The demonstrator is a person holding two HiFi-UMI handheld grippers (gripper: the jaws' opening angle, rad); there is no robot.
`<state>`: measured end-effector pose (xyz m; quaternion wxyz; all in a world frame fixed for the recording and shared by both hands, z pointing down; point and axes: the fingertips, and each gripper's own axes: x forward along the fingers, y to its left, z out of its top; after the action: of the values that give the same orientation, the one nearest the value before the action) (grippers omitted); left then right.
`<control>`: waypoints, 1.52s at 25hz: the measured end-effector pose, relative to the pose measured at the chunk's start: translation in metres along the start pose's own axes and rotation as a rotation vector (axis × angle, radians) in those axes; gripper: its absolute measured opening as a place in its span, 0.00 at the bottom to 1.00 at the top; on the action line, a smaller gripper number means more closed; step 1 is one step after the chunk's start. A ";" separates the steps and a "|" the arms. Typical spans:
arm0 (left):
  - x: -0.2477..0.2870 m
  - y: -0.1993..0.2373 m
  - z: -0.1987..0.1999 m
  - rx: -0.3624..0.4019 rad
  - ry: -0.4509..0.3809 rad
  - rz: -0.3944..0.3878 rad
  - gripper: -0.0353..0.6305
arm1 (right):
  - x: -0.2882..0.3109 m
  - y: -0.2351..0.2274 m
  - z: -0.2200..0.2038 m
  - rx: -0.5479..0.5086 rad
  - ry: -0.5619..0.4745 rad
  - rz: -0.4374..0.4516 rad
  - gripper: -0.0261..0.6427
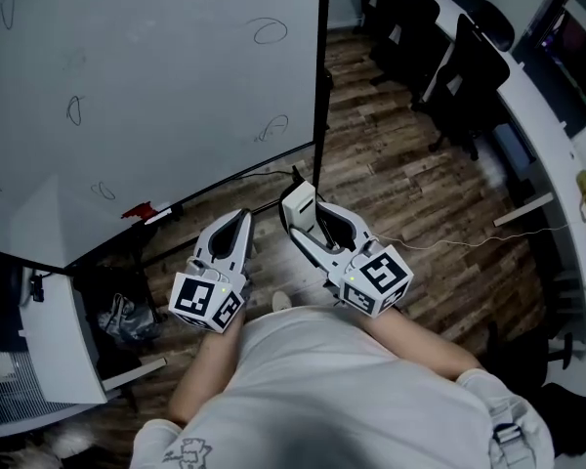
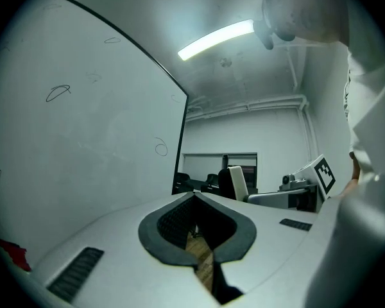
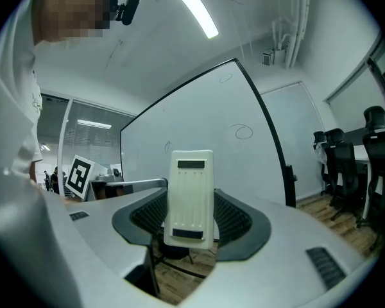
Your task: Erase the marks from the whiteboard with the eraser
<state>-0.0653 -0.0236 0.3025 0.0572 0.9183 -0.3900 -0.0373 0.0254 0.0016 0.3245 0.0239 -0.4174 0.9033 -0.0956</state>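
Observation:
The whiteboard (image 1: pixel 146 76) stands ahead and to my left, with several thin marker loops such as one mark (image 1: pixel 270 31) near its right edge. A white plastic eraser (image 1: pixel 298 206) sits upright in my right gripper (image 1: pixel 311 223), which is shut on it just below the board's lower right corner. In the right gripper view the eraser (image 3: pixel 190 196) fills the jaws, with the whiteboard (image 3: pixel 199 120) behind. My left gripper (image 1: pixel 241 219) is beside it, shut and holding nothing; its view shows the closed jaws (image 2: pixel 194 197) and the whiteboard (image 2: pixel 83 127) close on the left.
A red object (image 1: pixel 137 210) lies on the board's lower ledge. Black office chairs (image 1: pixel 459 76) and a white desk (image 1: pixel 542 115) stand to the right. A thin cable (image 1: pixel 439 242) runs across the wooden floor. A cabinet (image 1: pixel 49 350) is at the lower left.

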 end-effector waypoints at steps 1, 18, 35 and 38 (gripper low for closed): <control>-0.001 0.006 0.000 -0.001 0.004 -0.009 0.06 | 0.007 0.002 0.000 -0.001 0.001 -0.004 0.38; -0.011 0.077 -0.020 -0.092 0.035 -0.110 0.06 | 0.080 0.020 -0.027 0.046 0.034 -0.064 0.38; 0.020 0.111 -0.029 -0.116 0.052 -0.082 0.06 | 0.128 -0.013 -0.034 0.131 0.076 -0.021 0.38; 0.031 0.117 -0.033 -0.122 0.056 -0.074 0.06 | 0.135 -0.024 -0.037 0.148 0.095 -0.012 0.38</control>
<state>-0.1232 -0.1242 0.3500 0.1225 0.9275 -0.3512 -0.0373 -0.0487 -0.1102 0.3702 0.0111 -0.4152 0.8913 -0.1818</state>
